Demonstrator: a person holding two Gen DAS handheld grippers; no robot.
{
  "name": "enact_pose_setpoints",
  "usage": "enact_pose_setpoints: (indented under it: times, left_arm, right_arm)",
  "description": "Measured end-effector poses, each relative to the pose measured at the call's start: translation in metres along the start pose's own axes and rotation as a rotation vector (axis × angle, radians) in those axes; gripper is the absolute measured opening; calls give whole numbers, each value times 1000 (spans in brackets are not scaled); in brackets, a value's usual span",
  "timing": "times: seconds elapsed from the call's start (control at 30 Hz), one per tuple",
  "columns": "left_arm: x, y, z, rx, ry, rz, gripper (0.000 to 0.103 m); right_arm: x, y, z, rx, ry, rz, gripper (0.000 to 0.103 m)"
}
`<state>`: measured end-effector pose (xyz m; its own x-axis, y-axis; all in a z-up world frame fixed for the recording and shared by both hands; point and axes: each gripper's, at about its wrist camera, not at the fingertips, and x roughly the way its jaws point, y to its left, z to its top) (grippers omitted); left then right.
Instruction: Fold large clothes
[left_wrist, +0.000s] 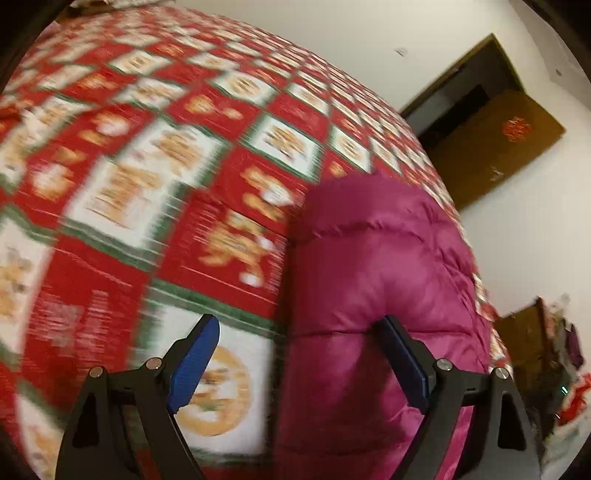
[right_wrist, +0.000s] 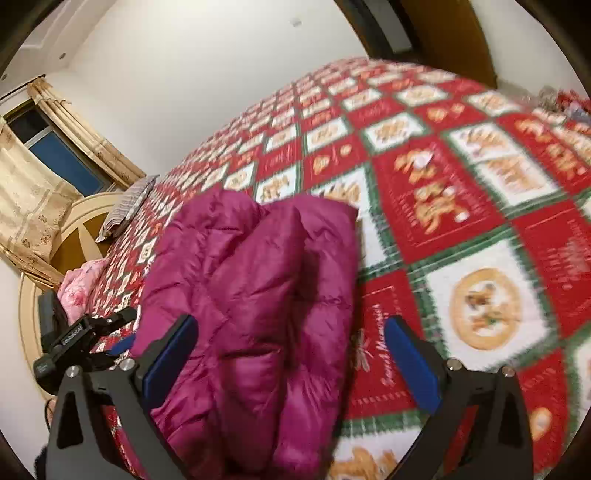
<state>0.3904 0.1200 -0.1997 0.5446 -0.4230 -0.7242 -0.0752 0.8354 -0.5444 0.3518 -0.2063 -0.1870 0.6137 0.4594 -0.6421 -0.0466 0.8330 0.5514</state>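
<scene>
A magenta puffer jacket (left_wrist: 373, 280) lies bunched in a folded heap on the red, white and green patterned bedspread (left_wrist: 155, 192). My left gripper (left_wrist: 299, 362) stands open above it; its right blue pad (left_wrist: 404, 363) rests against the jacket's bulge and its left pad (left_wrist: 195, 360) hangs over bare bedspread. In the right wrist view the jacket (right_wrist: 258, 280) fills the gap between the wide-open jaws of my right gripper (right_wrist: 291, 358). The right pad (right_wrist: 412, 363) is clear of the fabric. The left gripper's black body (right_wrist: 77, 332) shows at the jacket's left edge.
The bed runs far beyond the jacket. A striped pillow (right_wrist: 125, 206) and pink floral bedding (right_wrist: 77, 288) lie by the cream headboard (right_wrist: 74, 225), under a curtained window (right_wrist: 55, 151). An open brown door (left_wrist: 491, 136) and a cluttered stand (left_wrist: 535, 347) are to the right.
</scene>
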Motion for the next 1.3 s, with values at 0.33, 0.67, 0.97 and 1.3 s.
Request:
enact_pose_setpoints:
  times: [0.33,0.67,0.97,1.3]
  left_arm:
    - [35,-32,-2,142,51,-144,90]
    - [35,-50,-14,290,34,-42,83]
    - [3,-74,-48,414,-1,67,72]
    - [-39,-124,-83,508,-23,20,69]
  right_arm:
    - [48,21,1,-132,72,71,103]
    - [60,44,-6,-230,113,2,83]
    - [29,53,-37,-212,138,38,49]
    - [-40,44,-65,-125,66,65,37]
